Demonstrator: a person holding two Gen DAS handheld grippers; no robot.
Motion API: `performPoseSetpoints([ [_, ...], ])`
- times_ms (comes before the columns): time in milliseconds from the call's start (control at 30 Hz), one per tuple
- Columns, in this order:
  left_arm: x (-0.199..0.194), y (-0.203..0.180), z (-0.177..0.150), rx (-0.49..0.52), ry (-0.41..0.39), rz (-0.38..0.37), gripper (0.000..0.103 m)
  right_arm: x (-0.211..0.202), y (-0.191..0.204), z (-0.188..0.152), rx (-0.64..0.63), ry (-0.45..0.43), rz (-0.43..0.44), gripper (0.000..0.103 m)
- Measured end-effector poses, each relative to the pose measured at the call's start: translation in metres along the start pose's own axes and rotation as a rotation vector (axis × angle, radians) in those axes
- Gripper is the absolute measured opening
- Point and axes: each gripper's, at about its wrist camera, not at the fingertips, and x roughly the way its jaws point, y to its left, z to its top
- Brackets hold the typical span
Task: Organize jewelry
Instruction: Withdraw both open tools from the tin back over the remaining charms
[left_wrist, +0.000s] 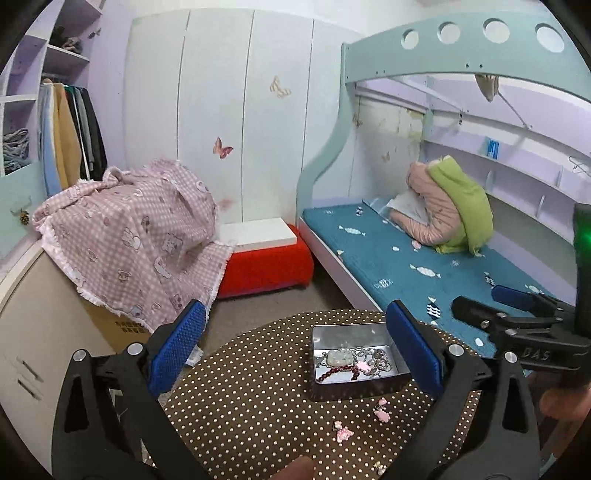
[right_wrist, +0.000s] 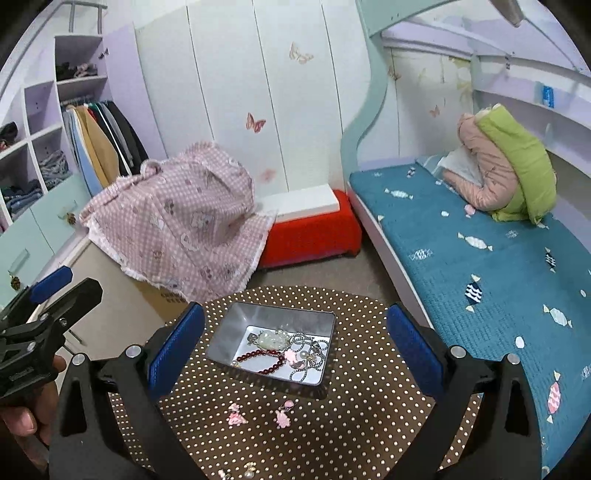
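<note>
Two pink charms (right_wrist: 258, 413) are seen on the dotted table (right_wrist: 369, 424), just in front of the metal tin (right_wrist: 236, 328). Both the right gripper (right_wrist: 295, 347) and left gripper (left_wrist: 295, 347) are held wide open and empty; the right appears nearer.

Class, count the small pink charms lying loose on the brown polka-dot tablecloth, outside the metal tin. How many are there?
2. One pink charm lies left, the other pink charm right, both just in front of the rectangular metal tin. More may hide behind the grippers.
</note>
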Motion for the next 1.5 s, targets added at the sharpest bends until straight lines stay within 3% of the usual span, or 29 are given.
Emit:
performPoseSetpoints([
  [500,-0.076,0.006,-0.028,-0.016,-0.075,0.040,0.098,-0.085,0.012,-0.026,-0.009,-0.146,-0.023,0.095],
  [867,-0.095,0.008,-0.063,-0.007,-0.065,0.054,0.098,-0.104,0.017,-0.054,0.001,-0.154,-0.049,0.095],
  [1500,-0.013,-0.018,-0.176,0.060,0.245,-0.041,0.098,-0.059,0.001,-0.113,0.053,0.050,-0.079,0.095],
])
